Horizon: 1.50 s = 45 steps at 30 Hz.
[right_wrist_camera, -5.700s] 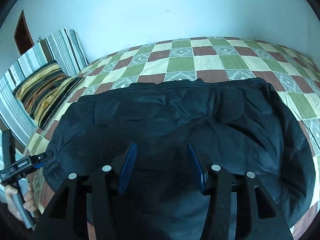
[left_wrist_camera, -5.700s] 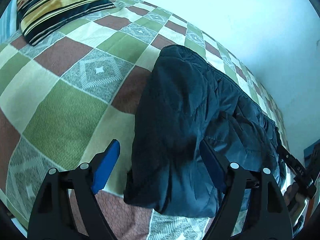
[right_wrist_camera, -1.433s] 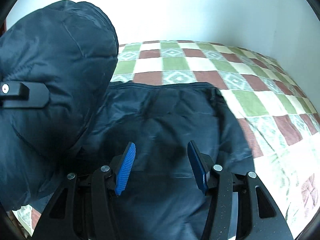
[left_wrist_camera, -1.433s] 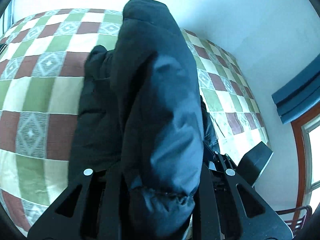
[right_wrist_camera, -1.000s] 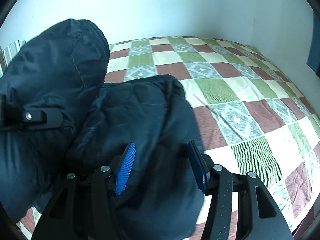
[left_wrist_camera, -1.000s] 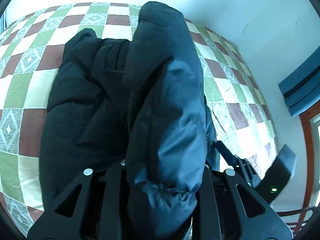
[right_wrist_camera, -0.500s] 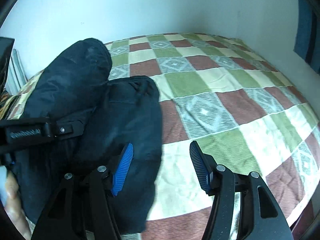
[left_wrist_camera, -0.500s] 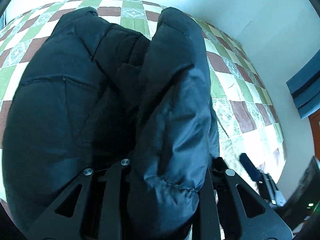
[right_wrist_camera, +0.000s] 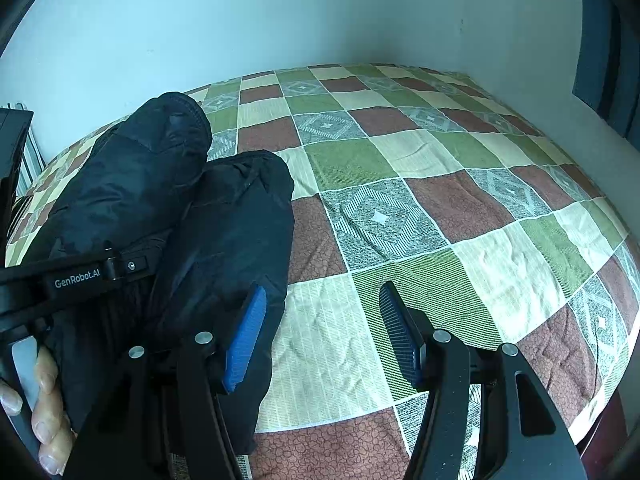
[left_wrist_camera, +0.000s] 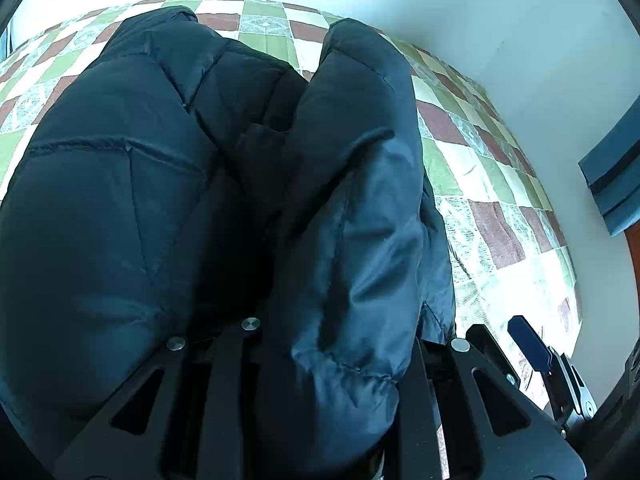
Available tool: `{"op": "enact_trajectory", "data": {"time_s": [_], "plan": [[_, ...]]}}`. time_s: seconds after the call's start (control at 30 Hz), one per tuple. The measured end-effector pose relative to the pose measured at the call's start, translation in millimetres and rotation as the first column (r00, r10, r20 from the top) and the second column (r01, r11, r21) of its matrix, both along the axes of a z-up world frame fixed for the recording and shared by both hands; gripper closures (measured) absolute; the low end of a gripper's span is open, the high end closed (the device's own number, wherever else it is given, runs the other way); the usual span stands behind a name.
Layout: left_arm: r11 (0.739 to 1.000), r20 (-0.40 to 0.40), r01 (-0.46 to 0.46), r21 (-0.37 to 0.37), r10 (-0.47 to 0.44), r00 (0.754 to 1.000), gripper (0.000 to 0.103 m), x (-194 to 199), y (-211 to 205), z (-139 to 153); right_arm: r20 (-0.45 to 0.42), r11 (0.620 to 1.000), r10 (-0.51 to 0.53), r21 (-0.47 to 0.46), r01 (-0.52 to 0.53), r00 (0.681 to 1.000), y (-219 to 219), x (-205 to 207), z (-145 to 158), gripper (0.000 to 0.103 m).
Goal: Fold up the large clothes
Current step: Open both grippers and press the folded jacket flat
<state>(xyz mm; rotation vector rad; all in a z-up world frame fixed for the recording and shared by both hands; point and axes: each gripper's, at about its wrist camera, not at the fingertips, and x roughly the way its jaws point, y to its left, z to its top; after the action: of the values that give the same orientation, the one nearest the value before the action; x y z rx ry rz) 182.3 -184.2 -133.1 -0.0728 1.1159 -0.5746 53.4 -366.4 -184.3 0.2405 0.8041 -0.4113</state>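
While the left gripper (left_wrist_camera: 320, 360) is clamped narrow on a puffy fold of the dark jacket (left_wrist_camera: 120, 208), the relation that matters is that the whole garment lies to the left of the right gripper (right_wrist_camera: 320, 336), so the left hand (right_wrist_camera: 44, 408) is the nearer one and already has it.

Taking the jacket as the landmark and going left to right in the right wrist view: at its left edge, bare fingers (right_wrist_camera: 48, 368) wrap the left tool's handle; the tool's black arm crosses the bundle low down. Next comes the jacket itself, doubled into two fat rolls lying side by side, their long axis running away from the cameras toward the wall (right_wrist_camera: 280, 20). Its right-hand roll ends just beside the right gripper's left blue pad. Right of the jacket, the right gripper stands about half open and holds nothing; only the checked bedspread (right_wrist_camera: 460, 184) shows between its pads.

The jacket looks quilted and slightly shiny, navy to black, with stitched panels and a gathered hem near the left gripper. It sits toward the bed's near left part, bulky rather than flat. My guess is that the lifted fold needs laying down across the lower roll and pressing.
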Motion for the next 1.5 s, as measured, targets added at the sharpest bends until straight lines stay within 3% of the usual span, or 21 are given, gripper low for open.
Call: {"op": "enact_trajectory", "data": {"time_s": [0.73,0.87,0.97,1.1,1.23,1.37,1.5], "plan": [[0.999,0.064,0.014,0.039,-0.016,0.998,0.083,-26,-25,14,0.005,0.999,-0.02,-0.047,0.02,1.0,4,-11,16,0.044],[0.999,0.064,0.032,0.01,-0.033,0.997,0.067,-32,-26,26,0.003,0.998,-0.023,-0.057,0.023,1.0,4,-12,18,0.044],[1.0,0.063,0.027,-0.014,-0.026,0.998,0.062,-38,-23,39,0.0,0.998,-0.025,-0.062,0.025,1.0,4,-13,20,0.044],[0.994,0.054,0.033,-0.108,-0.027,0.998,0.047,-49,-4,66,0.006,0.997,-0.025,-0.072,0.026,1.0,6,-14,25,0.044],[0.985,0.132,0.051,-0.165,-0.029,0.991,0.032,-65,23,102,0.022,0.997,-0.011,-0.073,0.013,1.0,12,-14,35,0.044],[0.995,0.283,-0.022,-0.099,0.049,0.958,0.024,-74,66,125,0.053,0.998,0.017,-0.056,-0.014,0.998,21,-13,48,0.044],[0.992,0.318,-0.128,-0.017,0.127,0.939,0.022,-58,111,108,0.086,0.997,0.06,-0.056,-0.056,0.994,36,-6,64,0.044]]}}
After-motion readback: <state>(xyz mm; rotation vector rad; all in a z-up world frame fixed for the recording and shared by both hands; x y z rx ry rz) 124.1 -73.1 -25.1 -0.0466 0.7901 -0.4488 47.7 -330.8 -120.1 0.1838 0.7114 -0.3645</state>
